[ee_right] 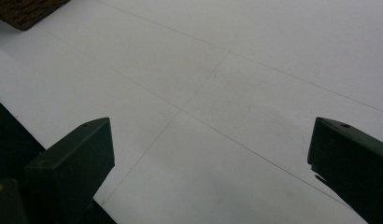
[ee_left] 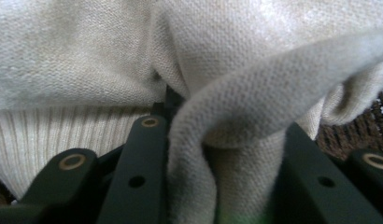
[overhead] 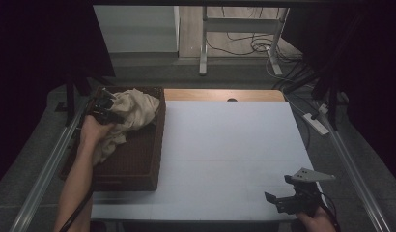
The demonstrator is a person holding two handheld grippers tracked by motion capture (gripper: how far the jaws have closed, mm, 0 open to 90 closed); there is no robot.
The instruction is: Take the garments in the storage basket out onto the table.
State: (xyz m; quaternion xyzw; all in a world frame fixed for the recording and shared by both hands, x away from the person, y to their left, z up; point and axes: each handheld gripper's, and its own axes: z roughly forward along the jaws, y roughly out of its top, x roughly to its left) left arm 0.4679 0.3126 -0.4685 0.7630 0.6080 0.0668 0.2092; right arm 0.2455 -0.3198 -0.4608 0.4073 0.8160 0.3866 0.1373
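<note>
Over at the far left of the white table (overhead: 225,145), a dark brown woven basket (overhead: 138,159) sits along the table's left edge. A cream knitted garment (overhead: 133,110) lies heaped in the basket's far end, with part of it trailing down toward the near side past the person's left hand (overhead: 92,129). The left gripper (overhead: 105,108) is pushed into the garment at the basket's far left corner. In the left gripper view its black jaws have a thick fold of the garment (ee_left: 236,140) clamped between them, fabric bunched tight against both inner faces, with a ribbed hem to the left of the fold and a sliver of basket weave (ee_left: 353,130) beyond the right jaw.

Moving rightward from the basket, the table surface is bare white board, with a strip of wood (overhead: 225,94) along its far edge.

Well to the right of the basket, at the table's near right corner, the right gripper (overhead: 283,200) rests low over the table in the person's right hand (overhead: 314,223), its grey three-cornered plate on top. In the right gripper view its jaws stand wide apart with nothing between them, and a corner of the basket (ee_right: 26,11) appears at upper left.
</note>
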